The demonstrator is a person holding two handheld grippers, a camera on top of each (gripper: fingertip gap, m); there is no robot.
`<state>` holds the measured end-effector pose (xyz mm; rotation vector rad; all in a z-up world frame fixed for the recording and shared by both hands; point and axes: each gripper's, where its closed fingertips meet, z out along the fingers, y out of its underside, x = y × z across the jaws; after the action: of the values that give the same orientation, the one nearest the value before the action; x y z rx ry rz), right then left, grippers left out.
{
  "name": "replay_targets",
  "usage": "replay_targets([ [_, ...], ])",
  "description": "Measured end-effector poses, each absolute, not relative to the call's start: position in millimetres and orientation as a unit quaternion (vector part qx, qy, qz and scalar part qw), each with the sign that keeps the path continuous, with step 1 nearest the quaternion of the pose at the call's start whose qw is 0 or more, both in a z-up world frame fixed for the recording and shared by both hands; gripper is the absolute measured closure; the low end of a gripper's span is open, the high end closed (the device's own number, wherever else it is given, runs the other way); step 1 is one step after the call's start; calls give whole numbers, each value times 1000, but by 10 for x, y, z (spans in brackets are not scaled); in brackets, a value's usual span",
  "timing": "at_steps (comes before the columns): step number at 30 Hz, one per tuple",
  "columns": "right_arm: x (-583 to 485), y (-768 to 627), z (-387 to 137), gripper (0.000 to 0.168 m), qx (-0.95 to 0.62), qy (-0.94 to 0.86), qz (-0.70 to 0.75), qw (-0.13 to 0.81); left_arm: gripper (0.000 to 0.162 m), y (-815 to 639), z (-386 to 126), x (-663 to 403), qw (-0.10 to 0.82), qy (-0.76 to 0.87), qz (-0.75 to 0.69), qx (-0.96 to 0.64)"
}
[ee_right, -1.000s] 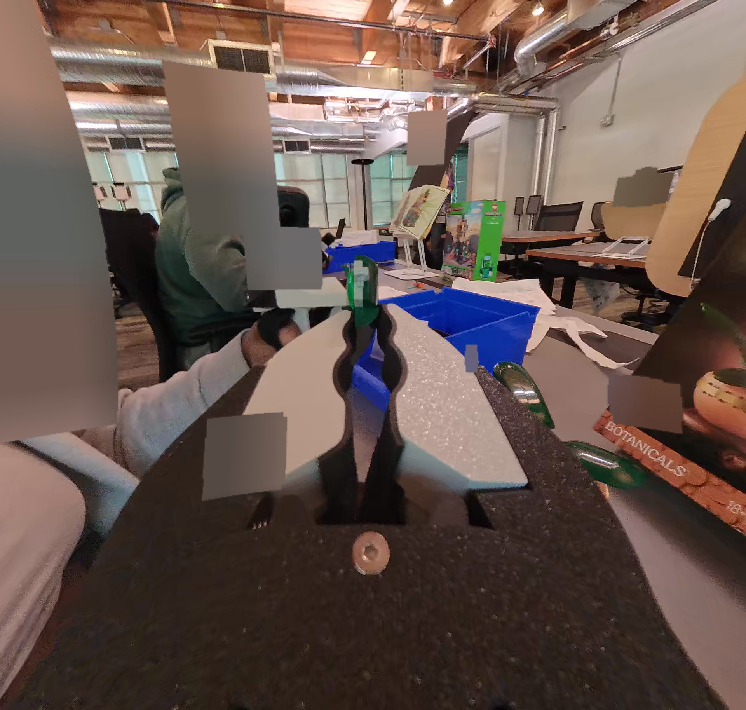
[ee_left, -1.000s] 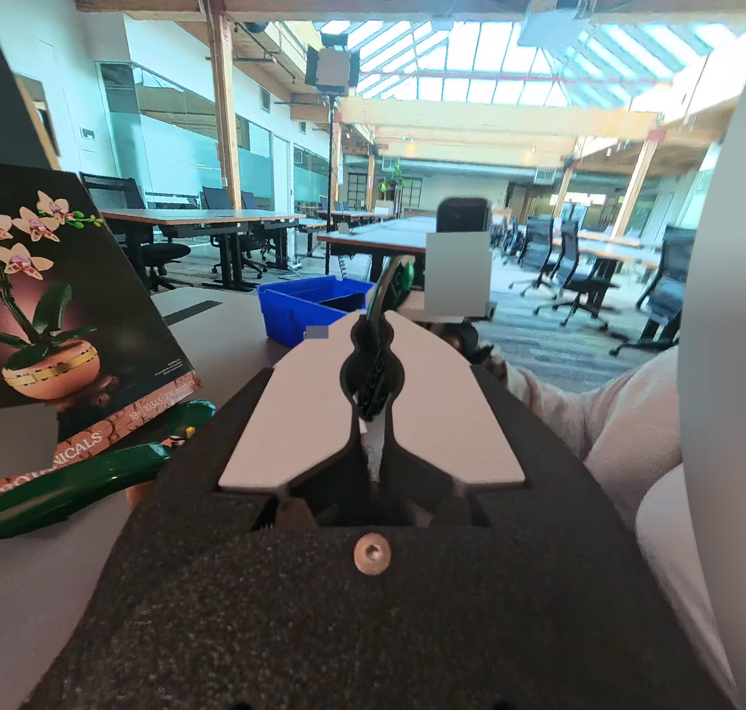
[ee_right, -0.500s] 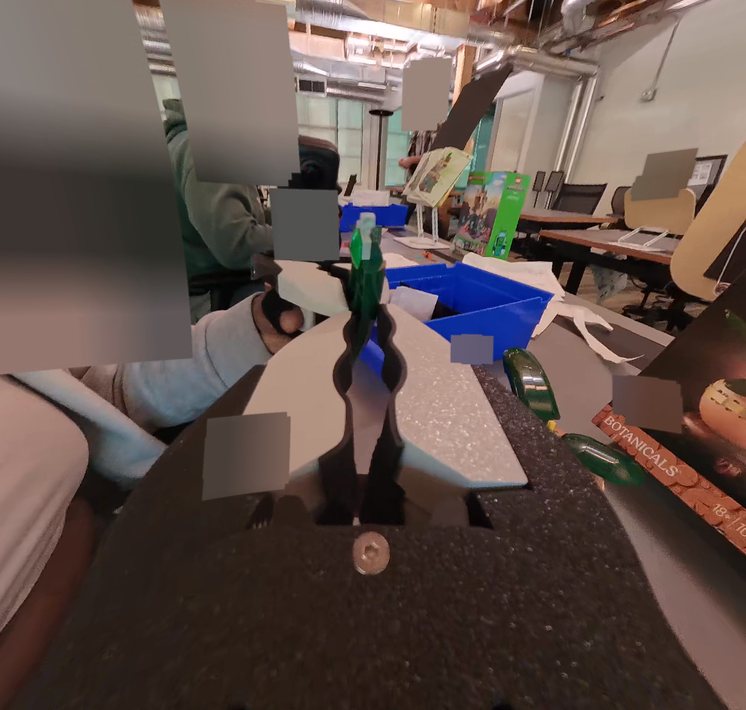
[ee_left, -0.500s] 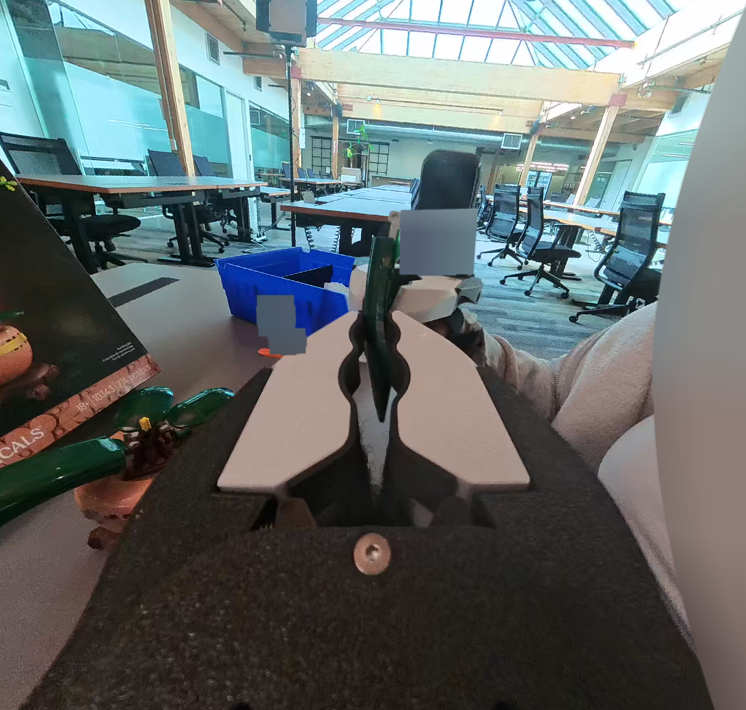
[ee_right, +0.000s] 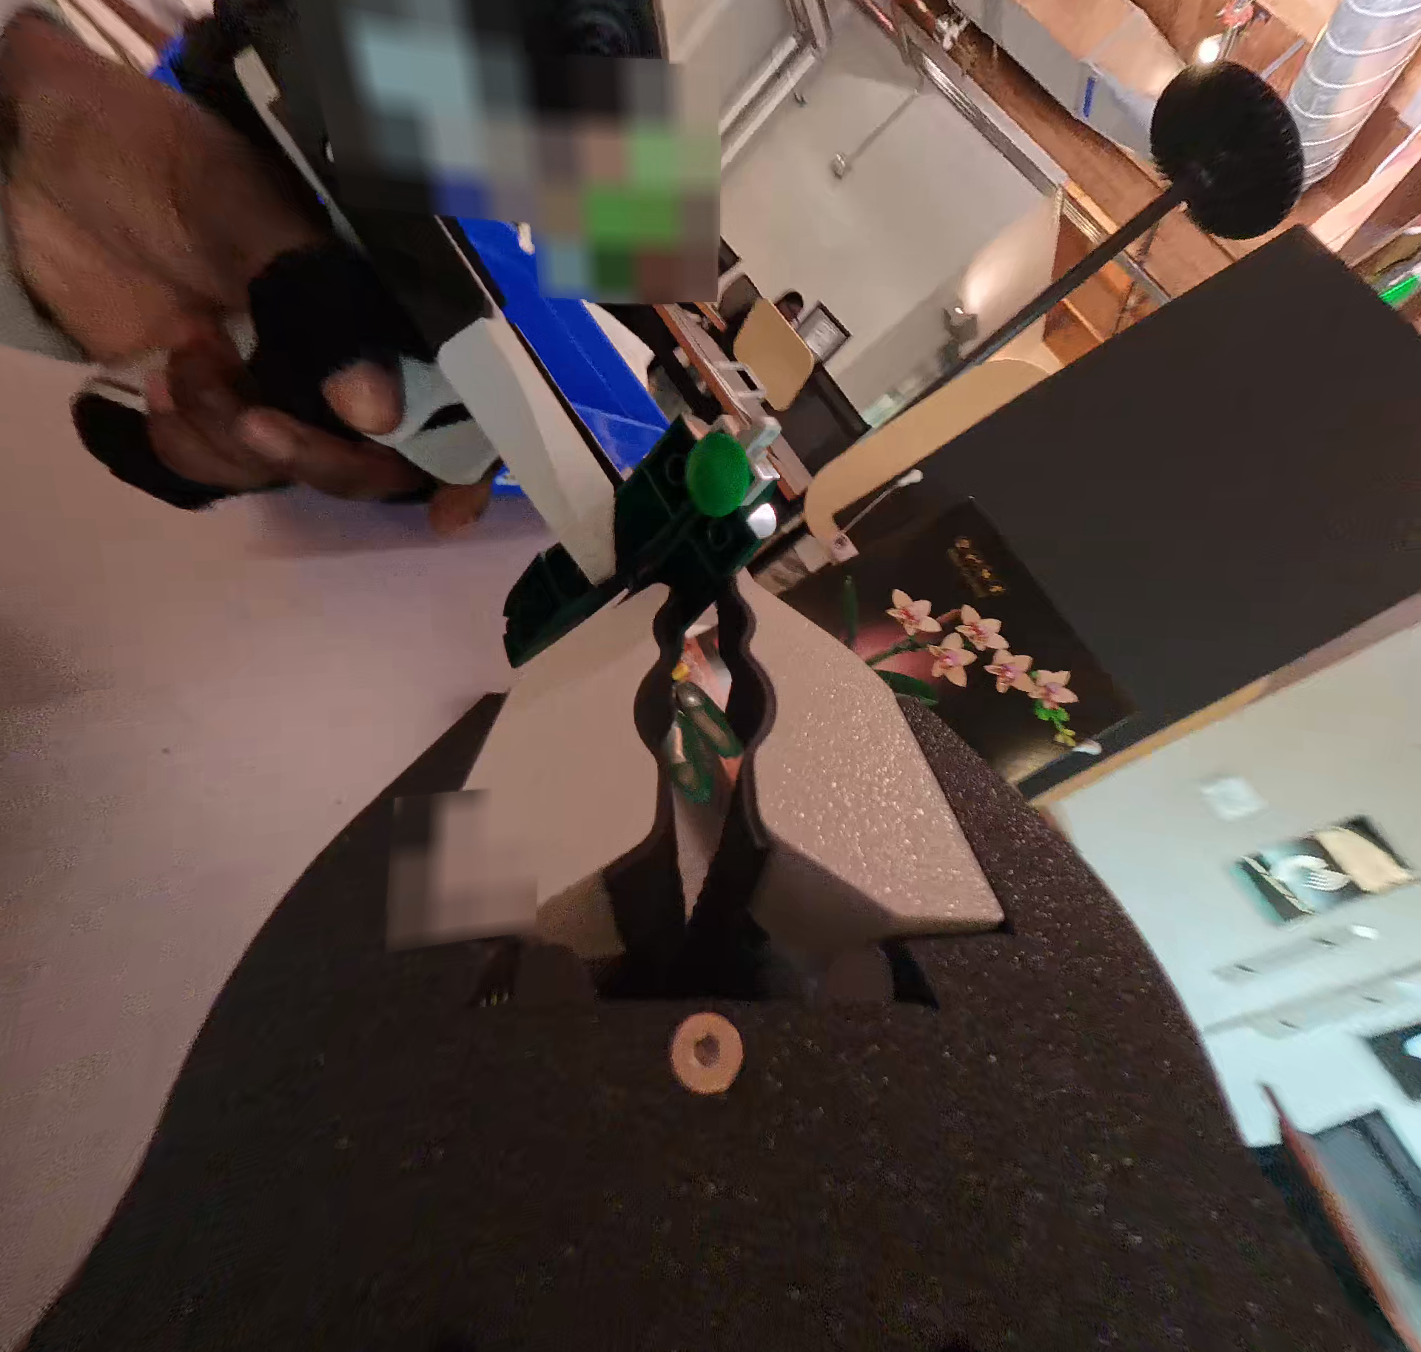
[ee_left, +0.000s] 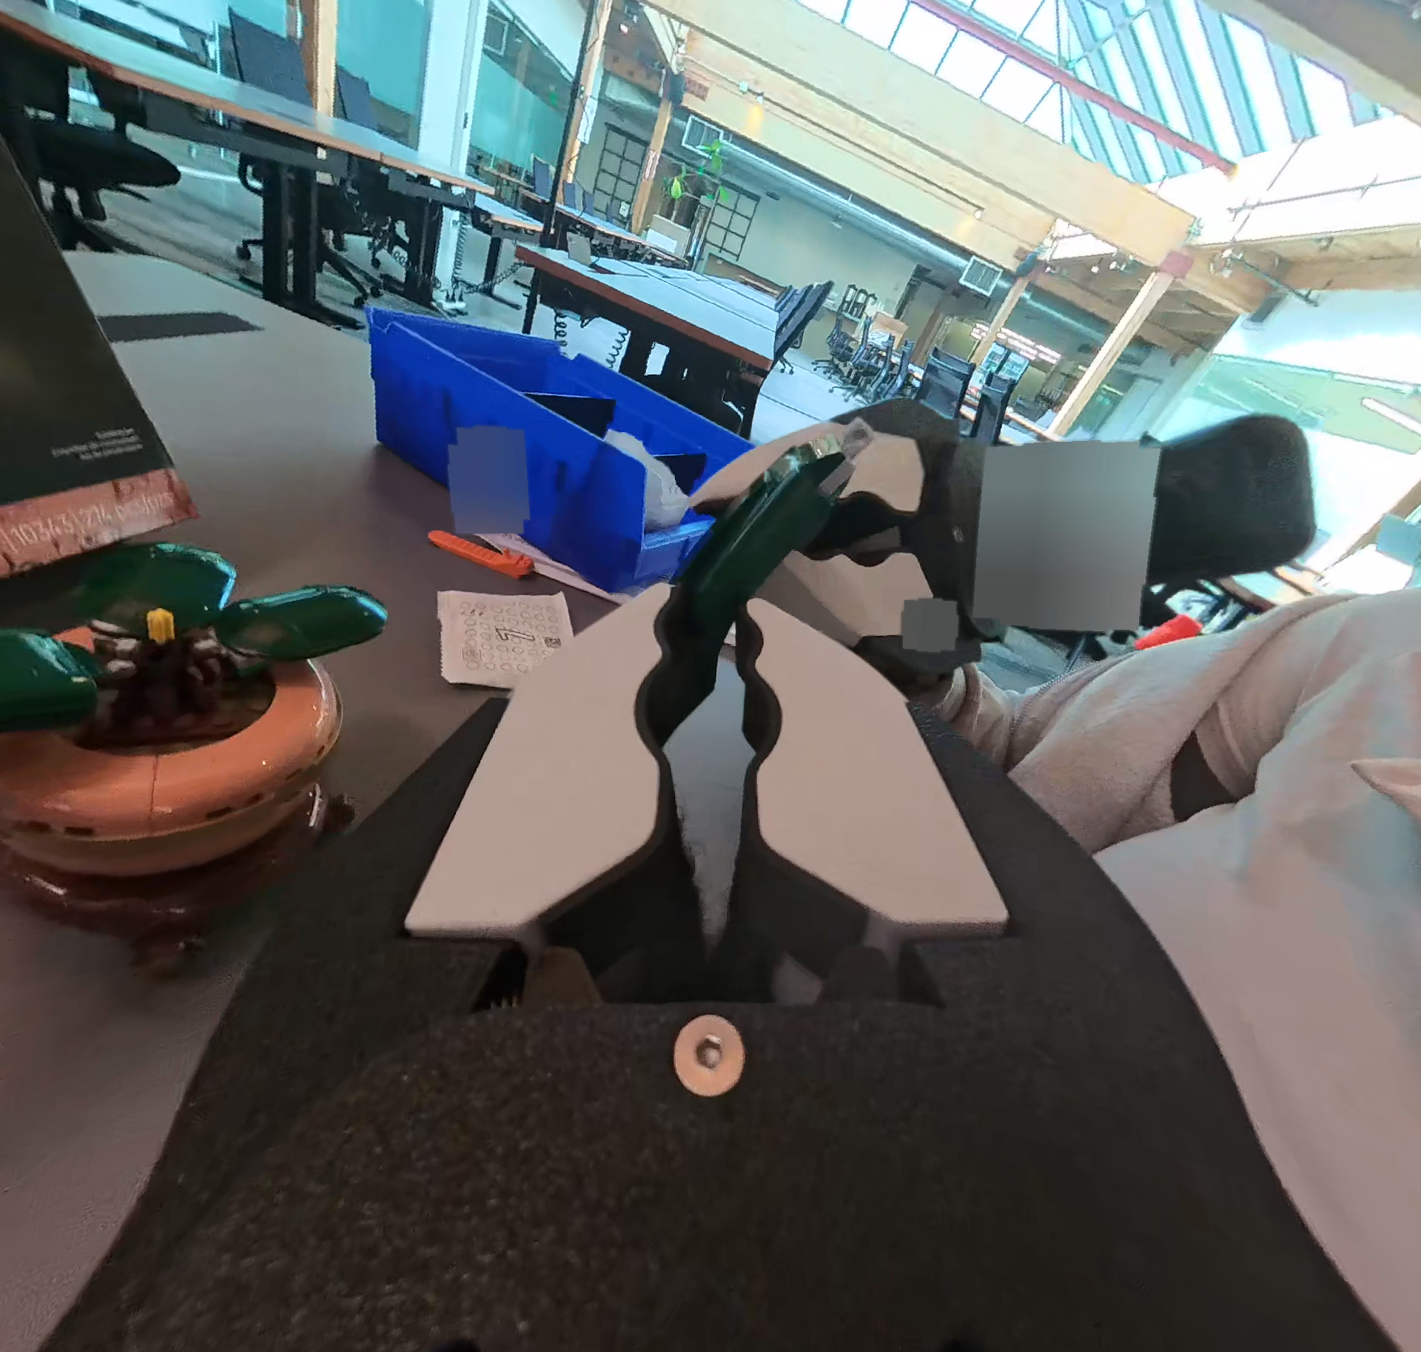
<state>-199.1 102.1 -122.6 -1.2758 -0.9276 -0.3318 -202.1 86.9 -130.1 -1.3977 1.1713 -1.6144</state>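
A dark green brick-built leaf piece (ee_left: 757,527) slants between my two grippers above the grey table (ee_left: 323,423). My left gripper (ee_left: 703,611) is shut on its near end. My right gripper (ee_right: 696,596) is shut on the other end; it shows in the left wrist view (ee_left: 834,500) facing mine, held by a hand in a pale sleeve. In the right wrist view the piece (ee_right: 661,538) carries a bright green round stud (ee_right: 717,473), and a white finger of the left gripper (ee_right: 530,438) presses against it. A brick-built flower pot (ee_left: 161,769) with green leaves stands at the left.
A blue bin (ee_left: 538,462) stands on the table behind the grippers. An orange tool (ee_left: 480,552) and a white printed slip (ee_left: 504,638) lie in front of it. A dark box with an orchid picture (ee_right: 969,646) stands beside the pot. Desks and office chairs stand beyond.
The leaf piece went from upright to slanting. My left gripper dropped toward the table near the pot. My right gripper rolled and swung round toward the orchid box.
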Motion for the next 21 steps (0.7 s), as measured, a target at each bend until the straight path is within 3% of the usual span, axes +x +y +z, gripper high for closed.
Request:
replay_targets([
  [10, -1951, 1045, -1289, 168, -525, -432, -347, 646, 162, 991, -1599, -1963, 394, 500, -498, -589],
  [13, -2023, 1066, -1589, 167, -600, -456, -184, 631, 162, 945, -1401, -2028, 399, 483, -557, -545],
  [18, -1841, 1270, -1750, 167, -651, -399, -111, 637, 159, 1105, -1684, -2001, 406, 512, -472, -591],
  [21, -1865, 1073, -1339, 167, -534, -368, -102, 754, 150, 1045, -1638, -2001, 396, 491, -504, -589],
])
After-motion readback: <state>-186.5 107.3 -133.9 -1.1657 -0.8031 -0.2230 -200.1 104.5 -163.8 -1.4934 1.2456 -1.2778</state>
